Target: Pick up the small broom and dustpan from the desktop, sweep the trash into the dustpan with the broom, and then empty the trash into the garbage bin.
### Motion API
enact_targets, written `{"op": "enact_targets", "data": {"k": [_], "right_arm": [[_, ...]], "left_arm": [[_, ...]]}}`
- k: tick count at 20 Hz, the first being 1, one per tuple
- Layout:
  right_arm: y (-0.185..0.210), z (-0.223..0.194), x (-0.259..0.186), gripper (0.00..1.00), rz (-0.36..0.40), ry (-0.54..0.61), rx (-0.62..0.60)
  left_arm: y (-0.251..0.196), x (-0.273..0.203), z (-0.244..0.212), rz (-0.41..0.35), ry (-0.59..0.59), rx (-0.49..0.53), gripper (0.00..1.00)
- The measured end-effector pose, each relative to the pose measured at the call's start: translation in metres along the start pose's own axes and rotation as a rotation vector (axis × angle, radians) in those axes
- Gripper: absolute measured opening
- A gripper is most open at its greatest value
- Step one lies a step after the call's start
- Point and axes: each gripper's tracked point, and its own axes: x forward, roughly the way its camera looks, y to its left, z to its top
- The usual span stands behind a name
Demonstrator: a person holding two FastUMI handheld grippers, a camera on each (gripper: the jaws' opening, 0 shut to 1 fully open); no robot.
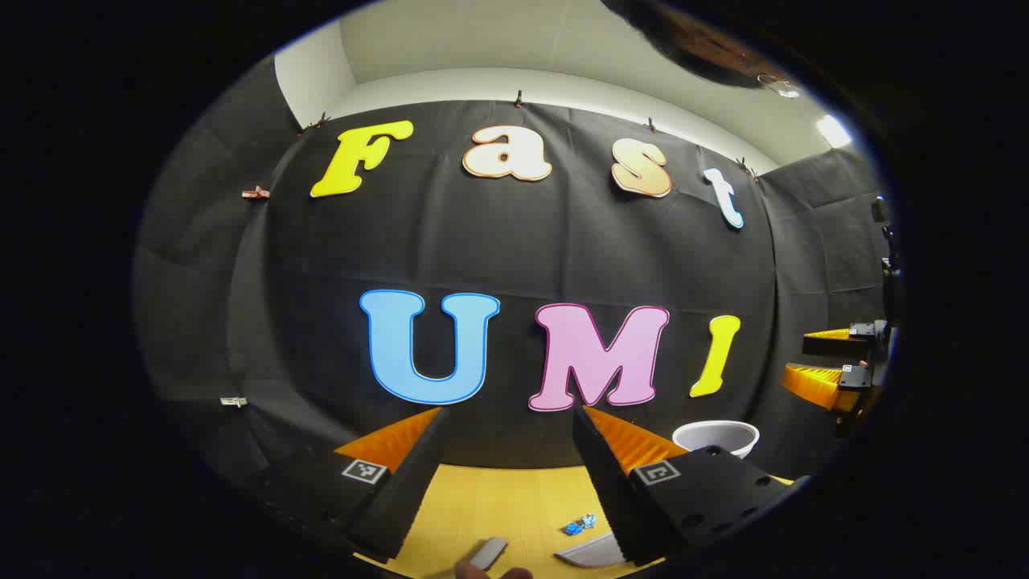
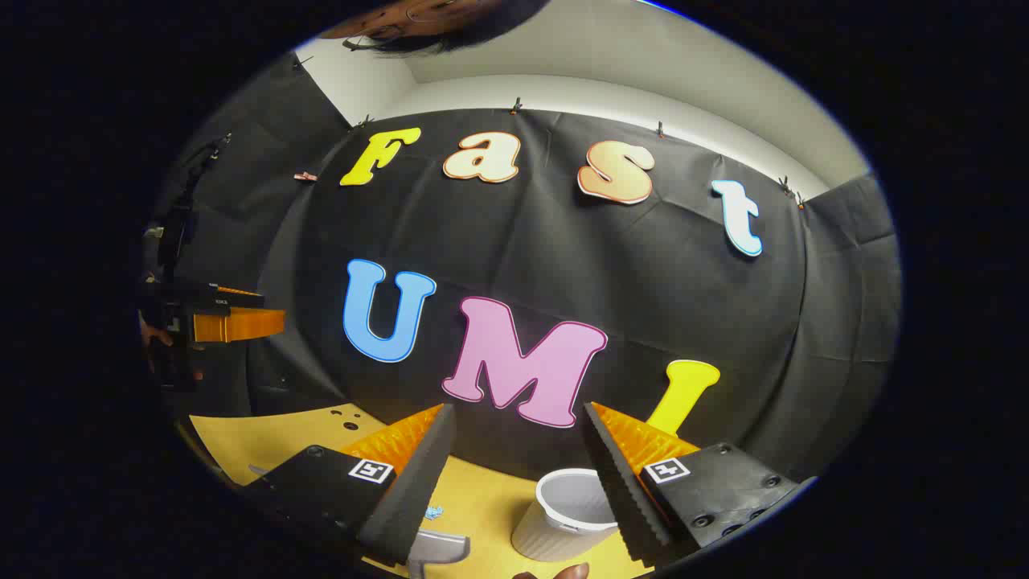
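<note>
Tongs of the left gripper [image 1: 508,414] were held wide apart above the yellow desktop [image 1: 514,498], with nothing between them. Below and between its fingers lay a small blue scrap of trash [image 1: 579,525], with the grey dustpan [image 1: 593,552] just beside the right-hand finger — a grey handle [image 1: 488,553], possibly the broom's, was seen nearer the left-hand one. The white garbage bin [image 1: 715,437] stood beyond the right-hand finger. The right gripper [image 2: 518,416] was likewise spread wide and empty — the bin [image 2: 563,515] sat between its fingers, close against the right-hand one.
</note>
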Motion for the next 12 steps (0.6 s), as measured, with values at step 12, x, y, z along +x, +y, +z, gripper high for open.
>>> {"op": "enact_targets", "data": {"k": [12], "right_arm": [[0.019, -0.033, 0.006, 0.97, 0.017, 0.127, 0.019]], "left_arm": [[0.019, 0.008, -0.036, -0.026, 0.045, -0.005, 0.96]]}}
